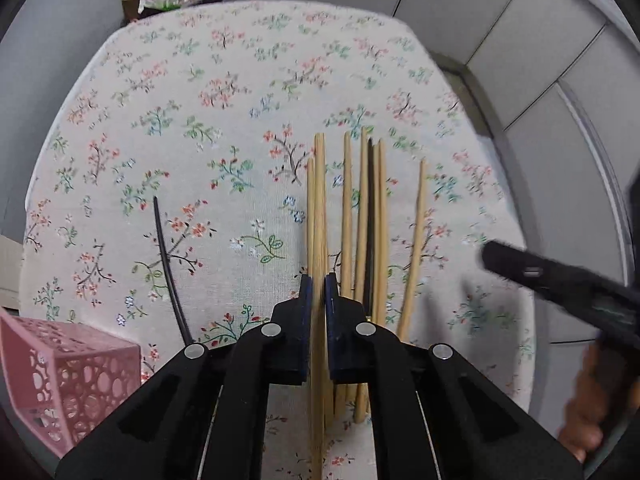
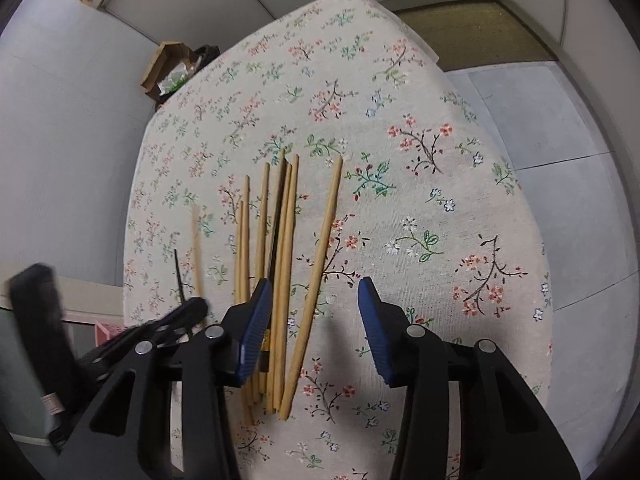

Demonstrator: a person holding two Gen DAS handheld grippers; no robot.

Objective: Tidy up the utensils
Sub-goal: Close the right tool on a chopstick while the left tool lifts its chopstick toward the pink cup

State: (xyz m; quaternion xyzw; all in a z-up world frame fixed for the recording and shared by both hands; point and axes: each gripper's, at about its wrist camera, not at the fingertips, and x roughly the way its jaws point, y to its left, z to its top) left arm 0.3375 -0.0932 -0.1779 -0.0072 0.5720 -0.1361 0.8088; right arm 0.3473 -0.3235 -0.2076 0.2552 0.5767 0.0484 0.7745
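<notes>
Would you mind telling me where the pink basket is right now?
The pink basket sits at the bottom-left of the left wrist view, at the near left edge of the floral tablecloth, left of the lone black chopstick.

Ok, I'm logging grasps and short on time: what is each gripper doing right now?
Left gripper: closed on a wooden chopstick.
Right gripper: open, holding nothing; one chopstick from the pile lies between its fingers.
</notes>
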